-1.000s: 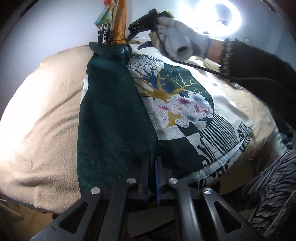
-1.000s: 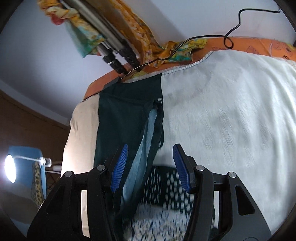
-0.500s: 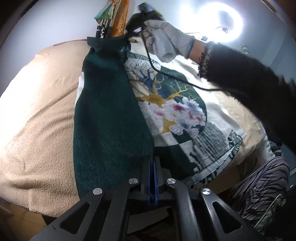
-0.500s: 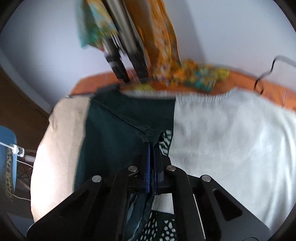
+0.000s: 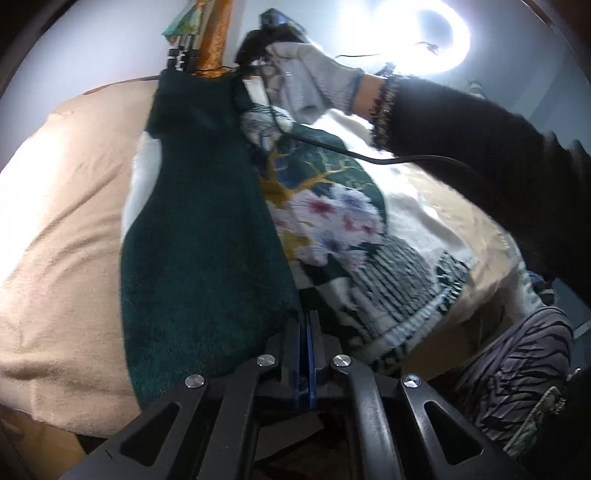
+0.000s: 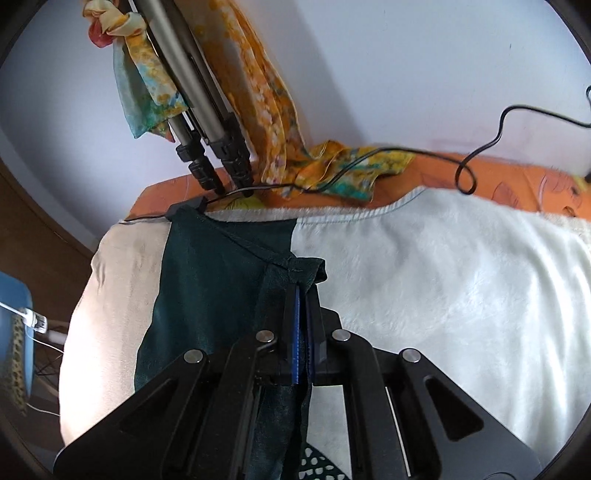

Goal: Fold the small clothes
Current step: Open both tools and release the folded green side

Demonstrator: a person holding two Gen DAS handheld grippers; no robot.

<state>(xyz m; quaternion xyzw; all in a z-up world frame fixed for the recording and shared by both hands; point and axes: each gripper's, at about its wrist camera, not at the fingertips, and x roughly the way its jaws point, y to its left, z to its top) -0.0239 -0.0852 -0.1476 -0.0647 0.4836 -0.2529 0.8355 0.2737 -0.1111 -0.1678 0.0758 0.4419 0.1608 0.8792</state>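
Note:
A dark green garment point(image 5: 207, 236) lies lengthwise on the bed, its plain green flap folded over a printed side with a gold tree and pale flowers point(image 5: 325, 210). My left gripper point(image 5: 304, 321) is shut on the near corner of the green flap. At the far end, a gloved hand point(image 5: 306, 81) holds my right gripper point(image 5: 258, 40). In the right wrist view my right gripper point(image 6: 302, 291) is shut on the far corner of the green garment point(image 6: 218, 280), lifted slightly off a white fluffy blanket point(image 6: 443, 280).
A beige blanket point(image 5: 62, 229) covers the bed on the left. Folded tripod legs point(image 6: 207, 129) draped with orange floral scarves point(image 6: 258, 92) stand at the bed's far edge. A black cable point(image 6: 480, 155) trails over an orange sheet point(image 6: 517, 184). A ring light point(image 5: 424, 33) glares at upper right. Striped trousers point(image 5: 509, 365) at right.
My right gripper closed from wide open onto the far corner of the green garment and lifted it a little. My left gripper kept its grip on the near corner.

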